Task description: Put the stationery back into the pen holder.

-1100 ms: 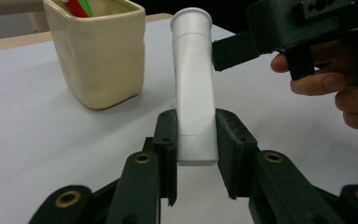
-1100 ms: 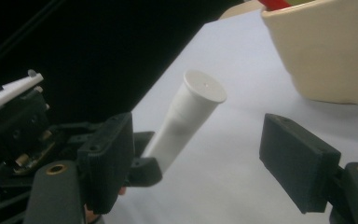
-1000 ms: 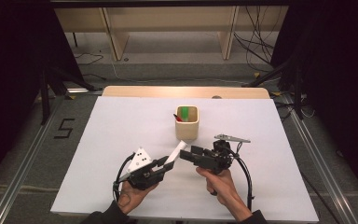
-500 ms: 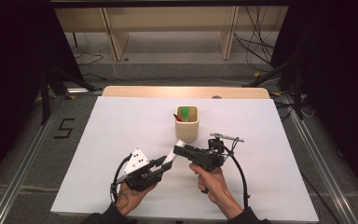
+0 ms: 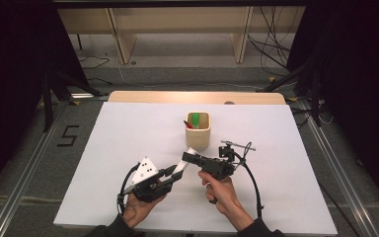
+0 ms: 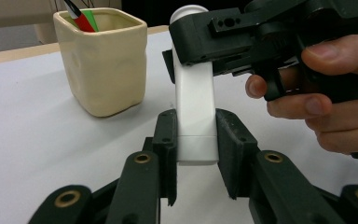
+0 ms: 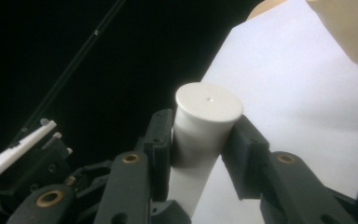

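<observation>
Gripping: the left gripper (image 6: 193, 154) has its jaws clamped on the lower barrel of a white marker (image 6: 195, 112), holding it slanted up off the table (image 5: 128, 133).
Landmark: a cream cup (image 5: 198, 129) stands on the table past both hands, with a green pen (image 5: 196, 119) and a red-and-black one inside.
Marker's place: just on the person's side of the cup, a little to its left, raised off the table between the two grippers.
Right gripper: the right gripper (image 7: 198, 140) sits at the marker's capped top end; its jaws have just been closing, and their pads now flank the round cap (image 7: 208, 103), touching or nearly so.
Change: a second ago the right gripper was farther right of the marker with jaws wide; now it has come in over the cap.
Meaning: with both ends likely held, a pull apart should uncap the marker.
Risk: a shallow hold may slip off the cap.
</observation>
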Tool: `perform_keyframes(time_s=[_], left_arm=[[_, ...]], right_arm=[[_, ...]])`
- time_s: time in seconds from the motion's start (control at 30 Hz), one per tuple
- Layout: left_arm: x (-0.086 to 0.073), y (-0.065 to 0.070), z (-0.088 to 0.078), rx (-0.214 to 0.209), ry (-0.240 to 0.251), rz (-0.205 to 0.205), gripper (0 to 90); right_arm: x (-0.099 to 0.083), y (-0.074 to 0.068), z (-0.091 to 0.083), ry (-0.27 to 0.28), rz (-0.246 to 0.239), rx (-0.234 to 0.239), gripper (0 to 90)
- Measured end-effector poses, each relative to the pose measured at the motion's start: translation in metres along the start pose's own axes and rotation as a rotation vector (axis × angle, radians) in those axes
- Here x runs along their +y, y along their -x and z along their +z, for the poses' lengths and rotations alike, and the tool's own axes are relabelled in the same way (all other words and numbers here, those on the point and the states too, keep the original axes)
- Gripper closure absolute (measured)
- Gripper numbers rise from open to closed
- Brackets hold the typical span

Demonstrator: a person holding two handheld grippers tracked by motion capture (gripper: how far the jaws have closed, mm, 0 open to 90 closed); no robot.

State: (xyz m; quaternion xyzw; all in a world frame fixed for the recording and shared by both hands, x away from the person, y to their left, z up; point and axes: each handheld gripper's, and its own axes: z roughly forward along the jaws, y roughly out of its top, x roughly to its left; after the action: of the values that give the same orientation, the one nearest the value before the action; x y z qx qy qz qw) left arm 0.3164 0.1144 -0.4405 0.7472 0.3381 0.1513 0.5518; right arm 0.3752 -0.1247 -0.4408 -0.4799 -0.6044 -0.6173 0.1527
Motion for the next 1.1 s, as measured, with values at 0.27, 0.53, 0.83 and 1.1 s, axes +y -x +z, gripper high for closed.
perform_keyframes(time_s=[0.27, 0.53, 0.83, 1.1], left_arm=[[0.002, -0.001, 0.001, -0.064, -0.043, -0.016, 38.4], [0.002, -0.014, -0.006, -0.092, -0.064, -0.031, 28.9], [-0.004, -0.037, -0.02, -0.065, -0.096, -0.031, 24.7], [-0.011, -0.058, -0.041, -0.006, -0.087, -0.049, 21.1]], right_arm=[[0.003, -0.002, -0.005, 0.022, -0.046, -0.049, 67.6], [0.015, -0.005, -0.022, 0.057, -0.198, -0.166, 67.6], [0.034, -0.01, -0.037, 0.08, -0.343, -0.295, 67.6], [0.061, -0.011, -0.044, 0.102, -0.38, -0.359, 67.6]])
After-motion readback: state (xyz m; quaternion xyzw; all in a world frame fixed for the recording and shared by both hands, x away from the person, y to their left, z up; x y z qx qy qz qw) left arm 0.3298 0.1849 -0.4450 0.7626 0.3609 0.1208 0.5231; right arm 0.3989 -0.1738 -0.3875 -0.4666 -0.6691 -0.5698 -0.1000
